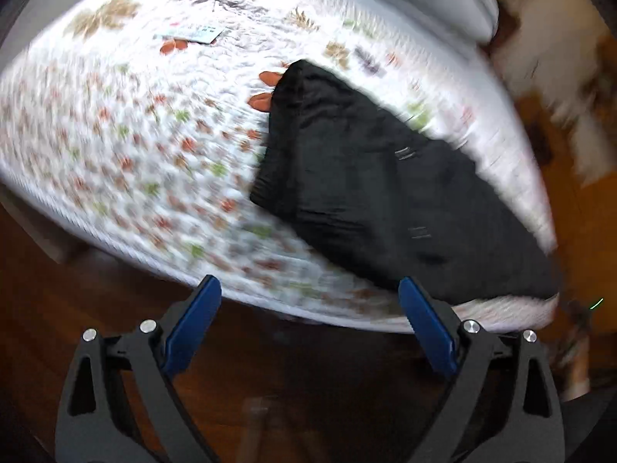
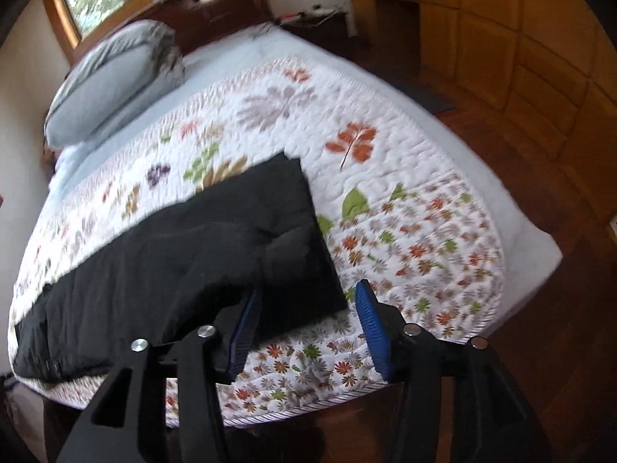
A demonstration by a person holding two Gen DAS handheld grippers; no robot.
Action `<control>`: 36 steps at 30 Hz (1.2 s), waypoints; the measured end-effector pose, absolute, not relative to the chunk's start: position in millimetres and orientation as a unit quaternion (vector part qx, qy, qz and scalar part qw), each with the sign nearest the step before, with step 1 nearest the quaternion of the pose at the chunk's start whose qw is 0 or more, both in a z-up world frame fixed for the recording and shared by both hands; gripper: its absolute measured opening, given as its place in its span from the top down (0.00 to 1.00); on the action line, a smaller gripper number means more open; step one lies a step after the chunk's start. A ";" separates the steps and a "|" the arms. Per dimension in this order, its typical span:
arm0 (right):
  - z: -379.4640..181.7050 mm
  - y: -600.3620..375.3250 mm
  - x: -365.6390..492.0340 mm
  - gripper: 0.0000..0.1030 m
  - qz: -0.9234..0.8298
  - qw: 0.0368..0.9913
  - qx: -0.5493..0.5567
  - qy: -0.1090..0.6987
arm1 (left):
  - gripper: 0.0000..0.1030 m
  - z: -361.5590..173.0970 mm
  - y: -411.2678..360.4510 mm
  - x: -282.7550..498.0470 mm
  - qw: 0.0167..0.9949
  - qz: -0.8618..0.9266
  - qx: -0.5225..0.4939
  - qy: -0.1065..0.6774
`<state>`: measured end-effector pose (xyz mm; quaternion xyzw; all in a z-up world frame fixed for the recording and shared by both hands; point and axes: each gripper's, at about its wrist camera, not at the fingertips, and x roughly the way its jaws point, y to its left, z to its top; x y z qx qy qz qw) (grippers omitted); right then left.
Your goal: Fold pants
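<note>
The black pants (image 1: 366, 193) lie folded in a long band on the floral quilt (image 1: 135, 135), reaching to the bed's near edge on the right of the left wrist view. My left gripper (image 1: 308, 283) hangs over that edge, jaws wide open and empty; its right finger overlaps the pants' near edge. In the right wrist view the pants (image 2: 173, 239) stretch from the left edge to a squared end in the middle of the quilt (image 2: 405, 212). My right gripper (image 2: 306, 291) stands open just in front of that end's near corner, pads clear of the cloth.
A grey pillow (image 2: 115, 77) lies at the head of the bed. A small printed card (image 1: 193, 34) rests on the quilt far from the pants. Dark wooden floor (image 2: 540, 177) surrounds the bed, with wooden cabinets (image 2: 520, 38) along the right wall.
</note>
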<state>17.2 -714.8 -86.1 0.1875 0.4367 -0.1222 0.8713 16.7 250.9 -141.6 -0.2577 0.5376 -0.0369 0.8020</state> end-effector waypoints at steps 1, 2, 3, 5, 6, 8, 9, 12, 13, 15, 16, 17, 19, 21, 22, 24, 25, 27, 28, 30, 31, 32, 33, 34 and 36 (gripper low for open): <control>-80.8 -714.9 15.0 0.50 -0.126 0.874 0.194 0.427 | 0.09 -143.7 247.4 11.2 0.801 -0.051 -0.284 0.525; -74.6 -714.2 11.5 0.50 -0.128 0.878 0.205 0.412 | 0.09 -147.1 244.2 7.3 0.799 -0.058 -0.296 0.521; -69.7 -713.0 9.1 0.49 -0.126 0.881 0.218 0.400 | 0.09 -153.3 237.4 6.2 0.795 -0.067 -0.309 0.518; -61.2 -704.7 6.5 0.48 -0.108 0.885 0.242 0.382 | 0.09 -169.5 225.9 8.0 0.788 -0.074 -0.330 0.514; -58.6 -698.1 7.3 0.48 -0.097 0.887 0.245 0.379 | 0.09 -174.3 222.3 10.0 0.787 -0.078 -0.336 0.511; -55.7 -683.8 12.3 0.47 -0.082 0.889 0.239 0.382 | 0.09 -181.6 218.3 16.2 0.792 -0.078 -0.343 0.499; -55.3 -676.7 14.9 0.47 -0.074 0.890 0.235 0.384 | 0.11 -184.0 218.0 23.4 0.799 -0.072 -0.342 0.490; -58.0 -657.1 20.7 0.47 -0.054 0.890 0.221 0.396 | 0.11 -174.7 217.9 33.2 0.819 -0.081 -0.342 0.455; -59.3 -651.7 19.7 0.47 -0.051 0.889 0.218 0.399 | 0.11 -173.0 217.5 41.3 0.822 -0.081 -0.336 0.452; -65.3 -644.4 21.7 0.47 -0.044 0.886 0.217 0.407 | 0.27 -169.0 218.3 53.1 0.829 -0.069 -0.330 0.447; -69.1 -640.5 22.8 0.47 -0.039 0.885 0.218 0.410 | 0.30 -166.1 221.8 57.0 0.832 -0.066 -0.330 0.440; -72.4 -638.0 22.5 0.47 -0.037 0.883 0.221 0.412 | 0.37 -163.4 226.7 57.1 0.834 -0.064 -0.333 0.435; -82.2 -633.5 23.8 0.46 -0.030 0.878 0.229 0.420 | 0.52 -174.9 240.2 61.9 0.833 -0.024 -0.324 0.448; -89.2 -633.8 23.0 0.43 -0.030 0.873 0.237 0.426 | 0.56 -191.4 245.4 63.0 0.822 -0.010 -0.311 0.477; -92.0 -634.9 21.5 0.43 -0.032 0.869 0.242 0.430 | 0.56 -192.2 247.2 59.0 0.823 -0.012 -0.316 0.472; -91.7 -642.8 12.3 0.42 -0.043 0.870 0.246 0.426 | 0.47 -181.6 249.9 48.4 0.823 -0.009 -0.329 0.464; -91.0 -648.1 7.6 0.38 -0.052 0.870 0.249 0.423 | 0.40 -173.0 251.7 39.4 0.828 -0.004 -0.331 0.453; -91.8 -664.9 -5.0 0.30 -0.077 0.867 0.266 0.414 | 0.21 -149.0 254.0 17.6 0.855 0.040 -0.301 0.421; -95.9 -676.3 -13.3 0.29 -0.086 0.861 0.289 0.410 | 0.20 -139.7 253.7 11.0 0.864 0.060 -0.285 0.411; -107.0 -692.1 -22.1 0.29 -0.082 0.849 0.332 0.403 | 0.19 -116.1 253.2 -7.4 0.882 0.094 -0.250 0.388; -111.2 -696.0 -23.2 0.29 -0.079 0.845 0.344 0.402 | 0.19 -105.7 253.5 -12.3 0.888 0.088 -0.245 0.380; -117.4 -699.8 -22.7 0.29 -0.073 0.839 0.358 0.402 | 0.19 -96.6 244.7 -13.8 0.892 0.076 -0.236 0.379; -125.8 -702.6 -20.8 0.29 -0.063 0.833 0.375 0.401 | 0.19 -87.6 239.4 -7.0 0.893 0.067 -0.228 0.382; -130.7 -703.5 -18.3 0.29 -0.056 0.829 0.388 0.399 | 0.16 -83.0 229.0 -2.8 0.896 0.053 -0.218 0.384; -142.1 -707.7 -12.7 0.29 -0.043 0.822 0.413 0.389 | 0.14 -81.1 200.6 15.0 0.897 0.021 -0.200 0.393</control>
